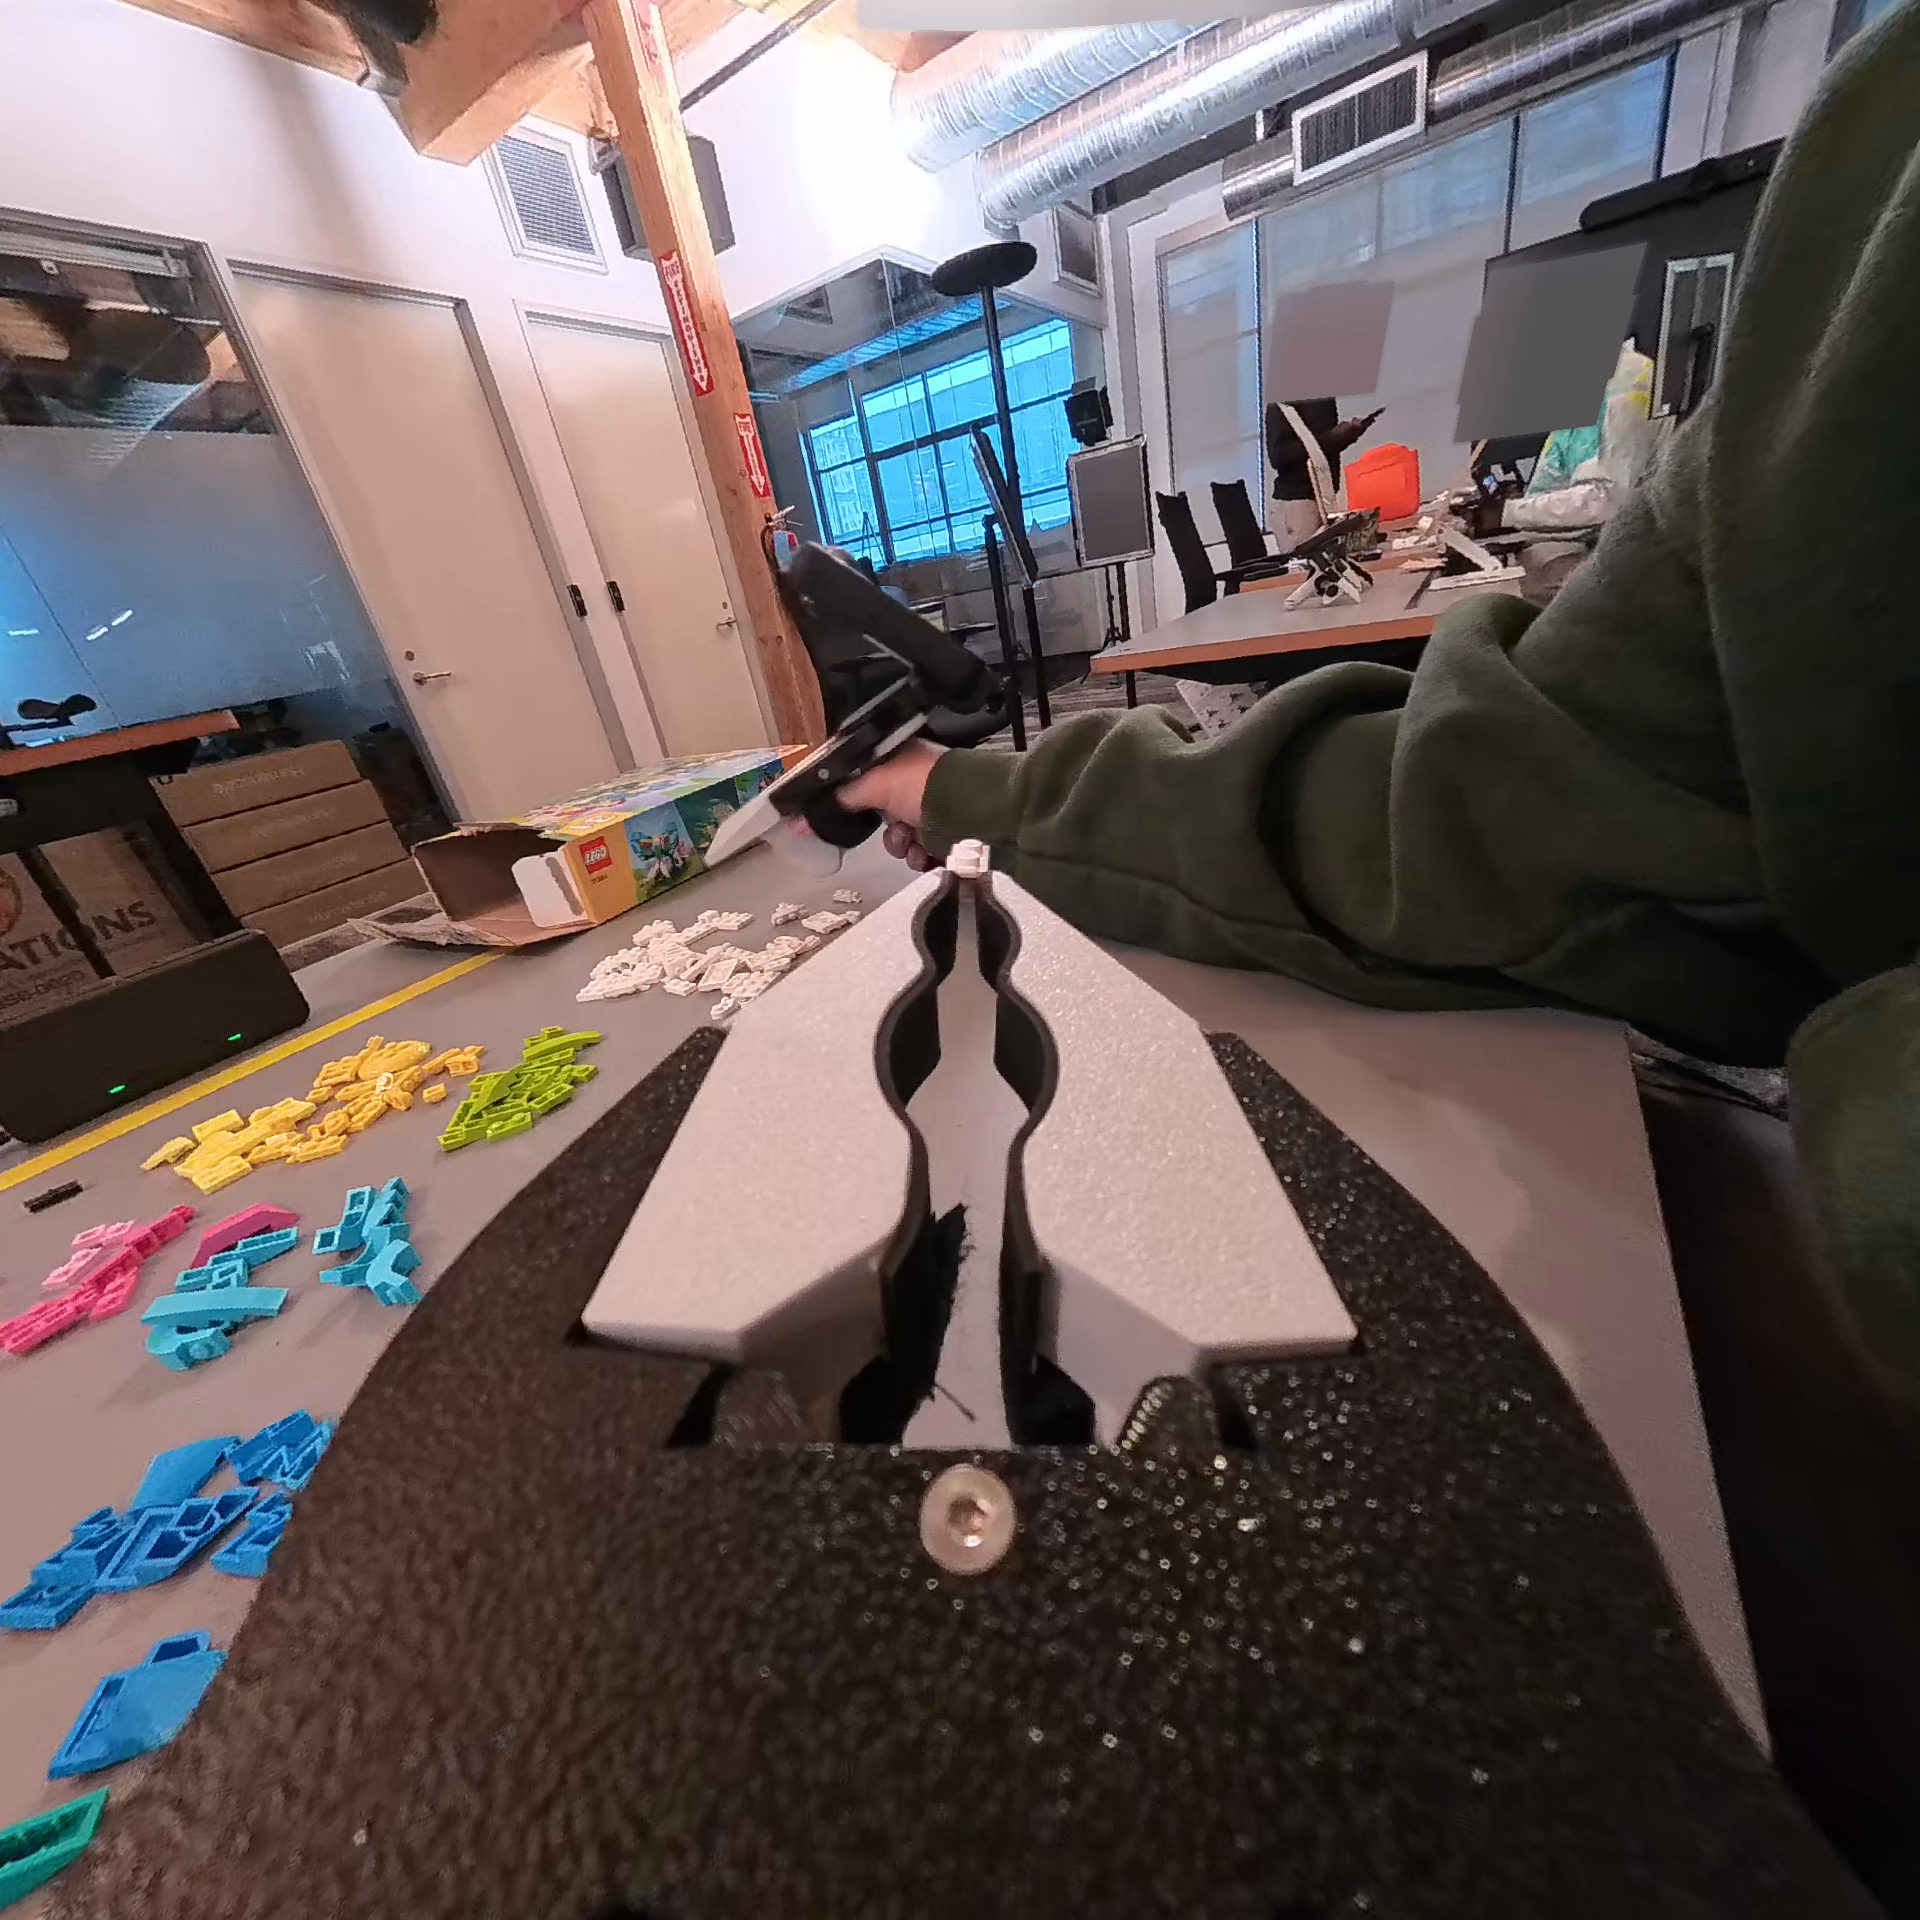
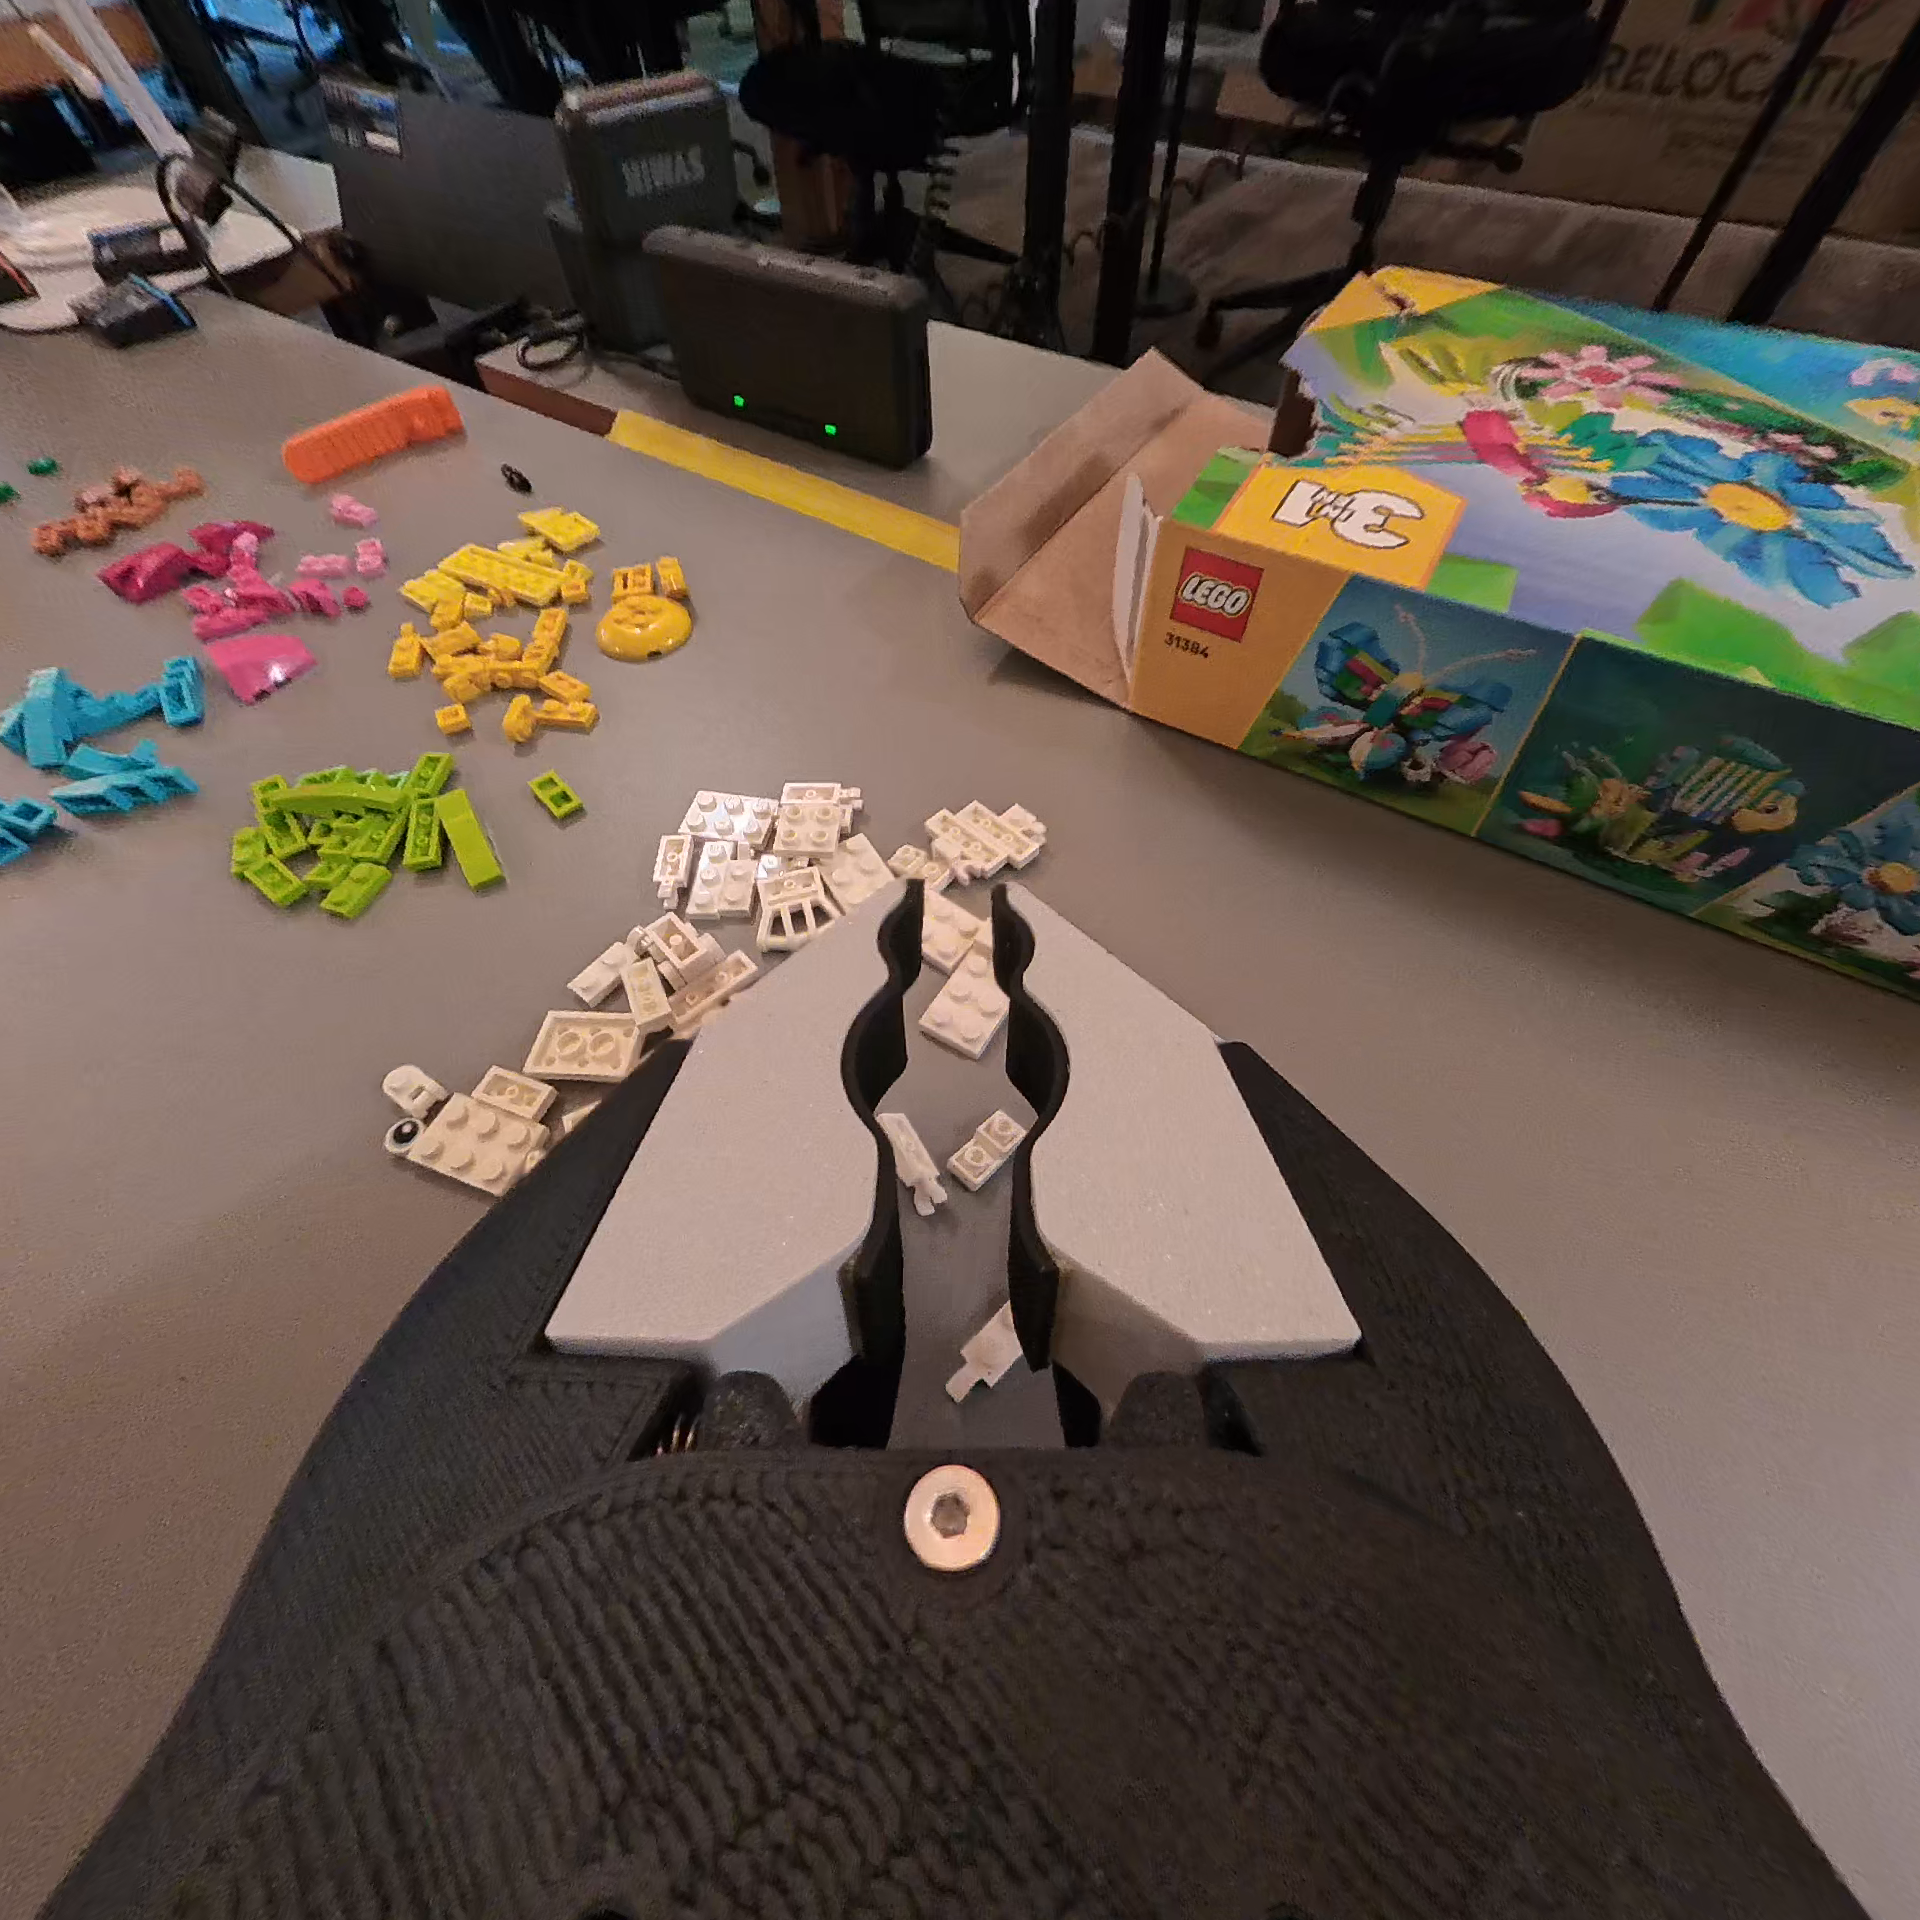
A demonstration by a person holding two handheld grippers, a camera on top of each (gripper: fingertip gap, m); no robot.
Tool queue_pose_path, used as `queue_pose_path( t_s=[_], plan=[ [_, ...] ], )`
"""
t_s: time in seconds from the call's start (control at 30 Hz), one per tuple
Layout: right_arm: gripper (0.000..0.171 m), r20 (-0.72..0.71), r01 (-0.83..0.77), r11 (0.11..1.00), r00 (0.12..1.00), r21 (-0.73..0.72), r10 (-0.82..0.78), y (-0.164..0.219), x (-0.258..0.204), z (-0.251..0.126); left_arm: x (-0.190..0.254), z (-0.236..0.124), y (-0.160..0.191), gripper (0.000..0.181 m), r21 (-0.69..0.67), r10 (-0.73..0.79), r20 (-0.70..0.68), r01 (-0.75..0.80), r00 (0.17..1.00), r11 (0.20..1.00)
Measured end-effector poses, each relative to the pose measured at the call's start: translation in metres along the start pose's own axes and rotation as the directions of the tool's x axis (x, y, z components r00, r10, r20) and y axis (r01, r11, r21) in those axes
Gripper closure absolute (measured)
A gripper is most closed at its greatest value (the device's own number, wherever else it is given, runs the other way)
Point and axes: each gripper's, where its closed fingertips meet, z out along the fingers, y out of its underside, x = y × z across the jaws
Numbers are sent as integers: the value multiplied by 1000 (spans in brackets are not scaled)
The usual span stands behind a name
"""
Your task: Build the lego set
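My left gripper [image 1: 964, 878] is shut on a small white lego piece [image 1: 966, 858] and holds it above the grey table. My right gripper [image 2: 956, 894] is open and empty, hovering low over the pile of white pieces [image 2: 748, 862], with white plates [image 2: 966, 1013] showing between its fingers. In the left wrist view the right gripper [image 1: 873, 748] shows farther off, held by a hand in a green sleeve above the white pile [image 1: 707, 956]. Sorted piles lie on the table: yellow [image 2: 509, 623], lime green [image 2: 353, 821], pink [image 2: 229, 582], light blue [image 2: 94, 727].
An opened lego box [image 2: 1507, 613] lies at the table's far right. A black device with green lights [image 2: 800, 353] stands behind a yellow tape line [image 2: 779, 478]. An orange separator tool [image 2: 369, 431] and brown pieces [image 2: 114, 504] lie far left. Darker blue pieces [image 1: 156, 1527] lie near the left. The gap from one gripper's tips to the other's is roughly 35 cm.
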Motion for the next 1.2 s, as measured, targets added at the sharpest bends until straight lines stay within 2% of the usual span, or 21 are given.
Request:
queue_pose_path(
  t_s=[0.2,0.37,1.2],
  plan=[
    [160,17,-21,992,1000,121,19,-13,0,-13,0,0,0,181,3,0,-2,0,1000,1000],
    [159,3,-25,989,1000,147,25,-16,2,-17,1,-1,0,181,3,1,-3,-1,1000,1000],
    [157,-31,70,994,997,85,-67,-10,-5,-10,2,-1,0,181,1,17,-6,-17,1000,1000]
  ],
)
